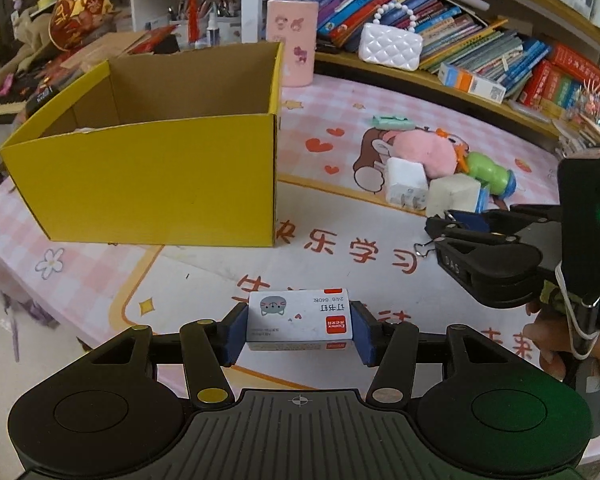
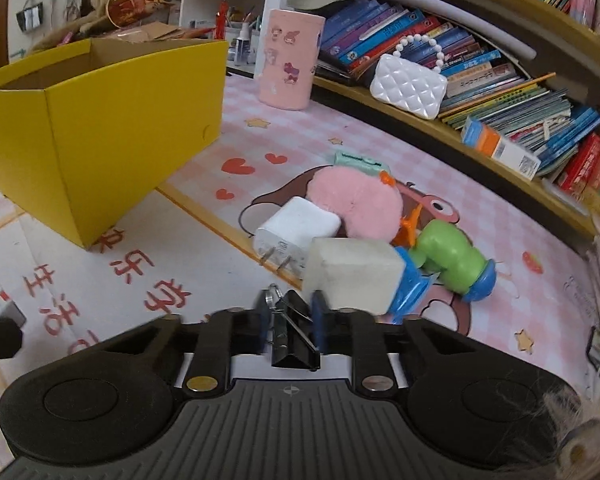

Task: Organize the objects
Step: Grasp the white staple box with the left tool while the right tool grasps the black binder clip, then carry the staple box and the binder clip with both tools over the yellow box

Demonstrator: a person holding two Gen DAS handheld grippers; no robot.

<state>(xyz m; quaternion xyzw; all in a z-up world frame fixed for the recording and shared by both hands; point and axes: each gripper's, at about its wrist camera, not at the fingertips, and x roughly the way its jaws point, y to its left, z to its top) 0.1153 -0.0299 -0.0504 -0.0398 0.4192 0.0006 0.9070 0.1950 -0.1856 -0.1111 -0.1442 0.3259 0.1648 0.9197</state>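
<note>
My left gripper (image 1: 300, 320) is shut on a small white staple box (image 1: 300, 318) with a grey cat print, held low over the pink desk mat. An open yellow cardboard box (image 1: 148, 168) stands ahead to the left; it also shows in the right wrist view (image 2: 100, 120). My right gripper (image 2: 288, 320) is shut on a black binder clip (image 2: 290, 332), and shows at the right of the left wrist view (image 1: 452, 232). Just ahead of it lie a white charger (image 2: 296, 228), a whitish block (image 2: 352, 276), a pink plush (image 2: 356, 200) and a green toy (image 2: 448, 256).
A pink cup with stickers (image 2: 288, 60) stands behind the yellow box. A white quilted purse (image 2: 408, 84) and rows of books (image 2: 500, 92) fill the shelf along the back. A mint-green clip (image 2: 358, 160) lies behind the plush. Clutter sits at the far left.
</note>
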